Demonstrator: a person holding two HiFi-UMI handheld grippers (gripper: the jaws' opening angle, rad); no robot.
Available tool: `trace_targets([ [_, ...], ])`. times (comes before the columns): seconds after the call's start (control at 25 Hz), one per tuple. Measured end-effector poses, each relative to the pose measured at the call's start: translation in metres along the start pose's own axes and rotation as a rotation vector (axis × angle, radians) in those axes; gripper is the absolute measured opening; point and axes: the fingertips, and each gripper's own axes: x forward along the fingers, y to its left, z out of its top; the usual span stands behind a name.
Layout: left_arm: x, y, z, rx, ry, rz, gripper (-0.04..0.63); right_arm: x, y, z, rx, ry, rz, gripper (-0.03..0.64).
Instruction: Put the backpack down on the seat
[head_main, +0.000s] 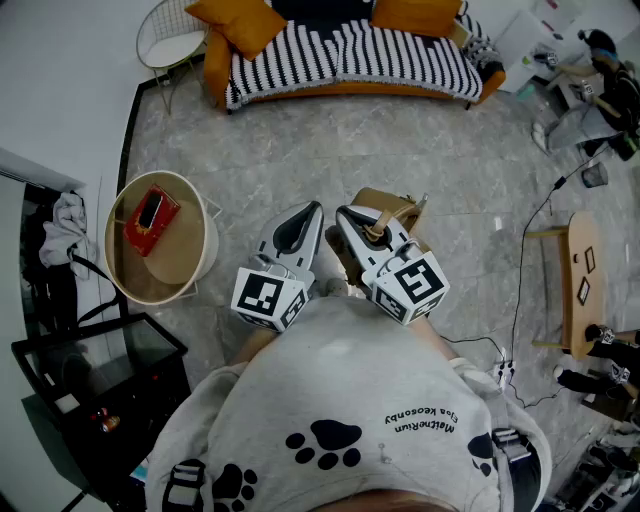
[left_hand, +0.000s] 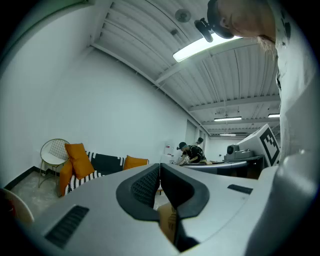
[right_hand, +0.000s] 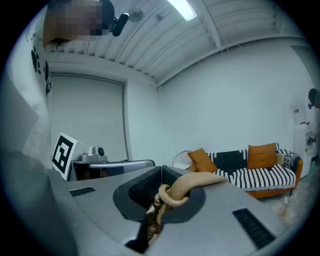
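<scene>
A tan backpack (head_main: 388, 207) hangs low in front of me, mostly hidden under my right gripper (head_main: 346, 214). That gripper is shut on the backpack's tan strap loop (right_hand: 194, 184), which curls over its closed jaws; a metal ring hangs below. My left gripper (head_main: 311, 210) sits right beside it, jaws shut together with nothing clamped; a bit of tan backpack (left_hand: 169, 220) shows beneath them. The seat, a black-and-white striped sofa (head_main: 350, 55) with orange cushions, stands across the floor ahead, also in the right gripper view (right_hand: 260, 175) and the left gripper view (left_hand: 95, 167).
A round low table (head_main: 195, 262) with a red box (head_main: 150, 220) stands at my left, a black cabinet (head_main: 110, 380) nearer. A white wire chair (head_main: 170, 30) is beside the sofa. A wooden stool (head_main: 580, 275) and cables lie at the right. People work at a far desk (left_hand: 192, 152).
</scene>
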Motion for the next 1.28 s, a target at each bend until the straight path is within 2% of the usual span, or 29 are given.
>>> trace_targets([
  [0.44,-0.012,0.041,0.004,-0.02,0.005,-0.042,0.02,0.04,0.014,-0.007,0.024,0.022,-0.032,0.032],
  [0.6,-0.023,0.059,0.005,-0.027,0.0,-0.047,0.02,0.055,0.025,-0.008,0.073,-0.001,-0.021,0.032],
  [0.72,-0.025,0.069,0.006,-0.04,-0.002,-0.039,0.02,0.065,0.028,-0.007,0.112,-0.003,0.002,0.032],
  [0.96,-0.028,0.089,0.006,-0.059,-0.009,-0.018,0.02,0.085,0.034,-0.008,0.11,0.019,0.04,0.032],
  [1.28,-0.004,0.123,0.006,-0.059,-0.01,0.029,0.02,0.121,0.005,-0.009,0.12,0.028,0.073,0.032],
])
